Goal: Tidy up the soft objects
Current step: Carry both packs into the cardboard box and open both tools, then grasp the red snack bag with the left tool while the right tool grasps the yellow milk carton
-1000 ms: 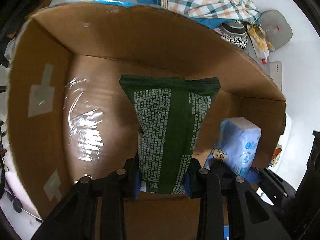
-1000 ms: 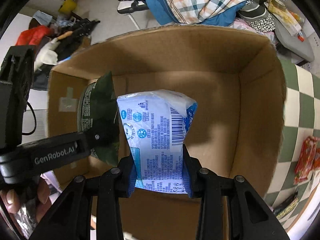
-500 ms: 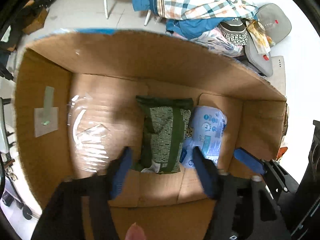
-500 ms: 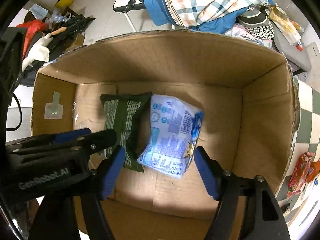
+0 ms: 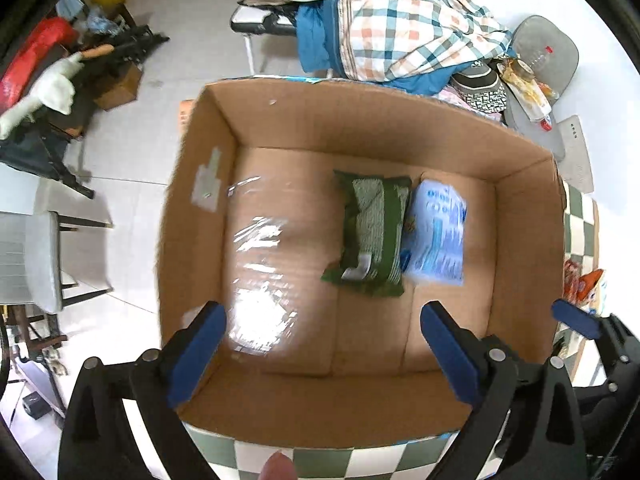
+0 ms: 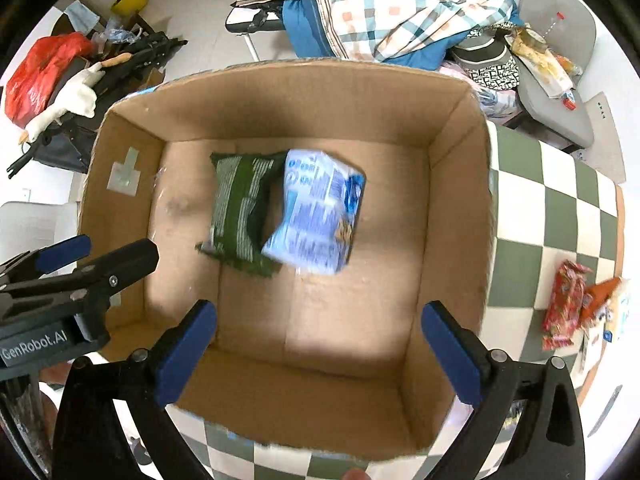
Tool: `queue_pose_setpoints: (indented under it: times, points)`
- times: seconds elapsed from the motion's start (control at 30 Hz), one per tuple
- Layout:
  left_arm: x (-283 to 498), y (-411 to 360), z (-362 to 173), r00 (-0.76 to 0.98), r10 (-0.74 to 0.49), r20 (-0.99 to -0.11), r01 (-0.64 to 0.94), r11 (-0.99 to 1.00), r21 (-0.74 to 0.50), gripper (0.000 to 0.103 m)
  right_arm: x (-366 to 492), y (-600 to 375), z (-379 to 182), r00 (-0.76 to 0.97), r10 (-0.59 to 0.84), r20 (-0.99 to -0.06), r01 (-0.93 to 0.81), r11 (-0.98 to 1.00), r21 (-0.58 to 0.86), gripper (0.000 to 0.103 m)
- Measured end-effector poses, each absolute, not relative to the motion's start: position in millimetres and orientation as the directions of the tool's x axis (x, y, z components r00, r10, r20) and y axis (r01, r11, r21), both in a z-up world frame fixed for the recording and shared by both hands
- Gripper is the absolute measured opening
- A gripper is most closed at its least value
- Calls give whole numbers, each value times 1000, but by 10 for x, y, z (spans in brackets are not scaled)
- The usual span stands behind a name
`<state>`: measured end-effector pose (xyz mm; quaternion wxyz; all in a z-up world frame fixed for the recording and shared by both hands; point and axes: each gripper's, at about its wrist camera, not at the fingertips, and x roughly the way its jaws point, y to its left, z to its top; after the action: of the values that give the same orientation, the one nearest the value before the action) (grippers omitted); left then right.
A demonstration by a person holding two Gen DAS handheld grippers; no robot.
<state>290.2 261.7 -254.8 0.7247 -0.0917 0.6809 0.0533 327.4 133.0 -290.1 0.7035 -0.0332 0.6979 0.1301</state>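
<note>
Left gripper (image 5: 320,344): jaws wide apart, empty, above box (image 5: 360,120) near rim.
Green pack (image 5: 370,236) ahead on box floor, touching blue pack (image 5: 436,236) on its right.
Right gripper (image 6: 320,340): wide apart, empty.
Both packs look light, squashy, slick film; pinch across middle.

Matt brown cardboard box (image 5: 360,120) with glossy tape (image 5: 256,280); packs (image 5: 370,236) (image 5: 436,236) of shiny plastic film; checked cloth (image 6: 560,208).
</note>
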Motion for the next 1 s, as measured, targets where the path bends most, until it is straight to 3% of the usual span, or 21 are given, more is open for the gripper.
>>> queue_pose_setpoints:
  times: [0.7,1.0]
  points:
    - [1944,2408,-1642,263,47,-964,-197,980,-6,100,2217,975,-1929,177,184,-967,-212,966,145,103]
    - [1982,1559,-1213,296,10,-955,-57,998,-7,100,2050,148,-1584,201,266,-943,-141,960,241,103]
